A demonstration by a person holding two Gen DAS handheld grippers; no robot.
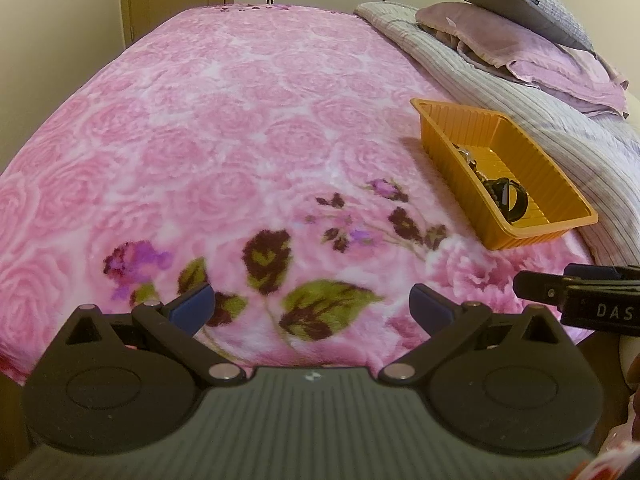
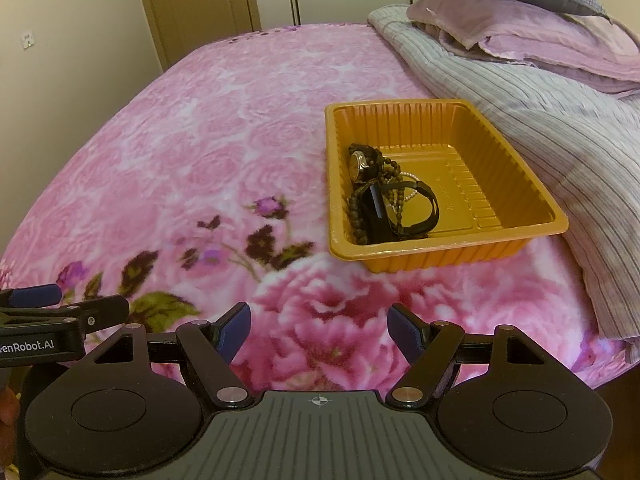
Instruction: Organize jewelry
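trays: 1 (image 2: 440, 256) | watches: 2 (image 2: 362, 164) | pillows: 2 (image 2: 532, 32) | claws: 2 (image 2: 318, 330)

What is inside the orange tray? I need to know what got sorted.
The orange tray holds a wristwatch, dark bead strings, a black band and small pale beads, all tangled. Anything beneath the pile is hidden.

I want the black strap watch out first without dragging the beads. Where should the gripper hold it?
Grip the black strap watch on its upstanding band loop, coming from above: the loop arches clear of the orange plastic tray, beads lying leftward.
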